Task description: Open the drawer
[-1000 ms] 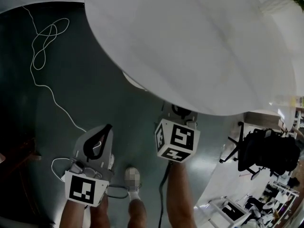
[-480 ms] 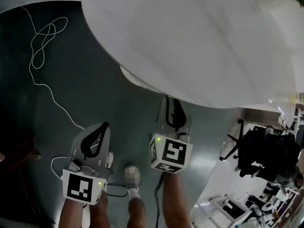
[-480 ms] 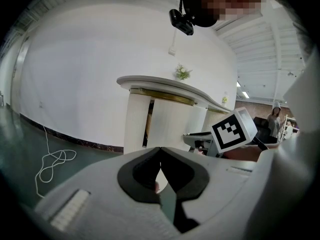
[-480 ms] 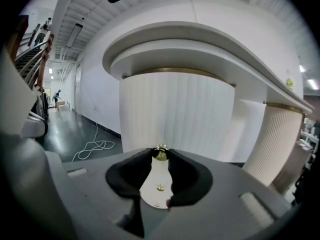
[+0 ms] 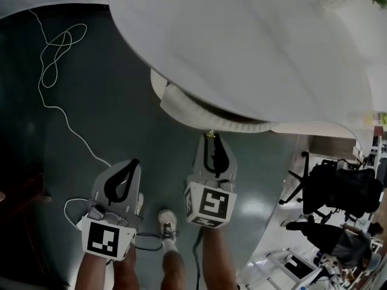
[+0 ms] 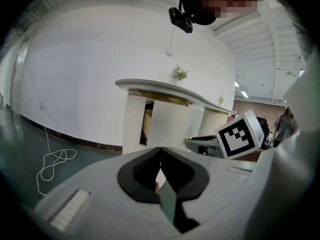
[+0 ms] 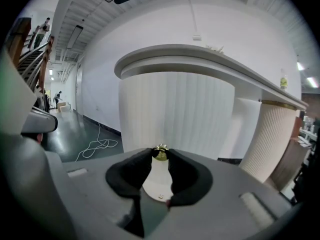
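- Drawer [image 5: 202,110], white and curved with a ribbed front: it sits under the rim of the white rounded tabletop [image 5: 254,47]. In the head view it juts a little past that rim, so I judge the pull to be under way and not finished.
- My right gripper [image 7: 160,156] has its jaws drawn in to a narrow gap. The dark pads pinch the small round brass knob [image 7: 160,153] that stands on the drawer front.
- The knob sits right at the fingertips, not deep between the jaws.
- The drawer front is straight ahead of this gripper, and the knob is their only point of contact. The gripper lies between me and the drawer, roughly square to the front.
- Next, I think, comes a steady draw straight back toward me with the pinch held firm. With a hold this close to the tips, a rounded knob could slip free if I tilt or jerk.
- My left gripper [image 5: 136,162] hangs off to the left over the dark green floor [image 5: 91,119], well apart from the drawer. Its jaws meet tip to tip with nothing between them, and I see no job for it in this step.
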A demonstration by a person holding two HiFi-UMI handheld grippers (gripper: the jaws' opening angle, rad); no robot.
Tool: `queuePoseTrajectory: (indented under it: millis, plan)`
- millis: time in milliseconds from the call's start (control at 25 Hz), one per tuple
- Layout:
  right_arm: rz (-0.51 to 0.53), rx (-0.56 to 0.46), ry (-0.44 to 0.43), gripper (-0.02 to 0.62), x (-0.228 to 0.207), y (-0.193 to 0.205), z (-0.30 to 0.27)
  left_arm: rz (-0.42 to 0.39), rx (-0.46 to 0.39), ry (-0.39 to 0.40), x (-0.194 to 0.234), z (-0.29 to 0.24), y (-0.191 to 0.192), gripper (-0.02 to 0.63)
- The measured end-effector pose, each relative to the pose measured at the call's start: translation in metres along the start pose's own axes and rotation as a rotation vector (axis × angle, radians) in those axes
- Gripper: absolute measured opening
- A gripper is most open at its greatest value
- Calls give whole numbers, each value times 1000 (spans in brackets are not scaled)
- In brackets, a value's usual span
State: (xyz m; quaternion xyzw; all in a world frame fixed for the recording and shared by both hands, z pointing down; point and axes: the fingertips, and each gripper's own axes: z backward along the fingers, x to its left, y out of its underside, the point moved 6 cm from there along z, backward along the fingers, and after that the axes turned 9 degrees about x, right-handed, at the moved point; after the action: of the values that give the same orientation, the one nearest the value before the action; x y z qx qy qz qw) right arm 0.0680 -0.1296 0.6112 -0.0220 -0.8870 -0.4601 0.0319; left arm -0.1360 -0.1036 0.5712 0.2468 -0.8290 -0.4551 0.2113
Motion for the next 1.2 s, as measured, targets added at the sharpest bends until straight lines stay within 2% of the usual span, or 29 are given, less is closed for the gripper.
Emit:
queuePoseTrajectory:
  millis: [360, 1200]
  plan:
    - [-5, 8, -2, 107, 9, 25, 34, -17, 3, 5, -14, 15, 4, 11]
    - [3, 46, -17, 109, 30, 76, 108, -52, 74, 15, -51, 51, 19, 11]
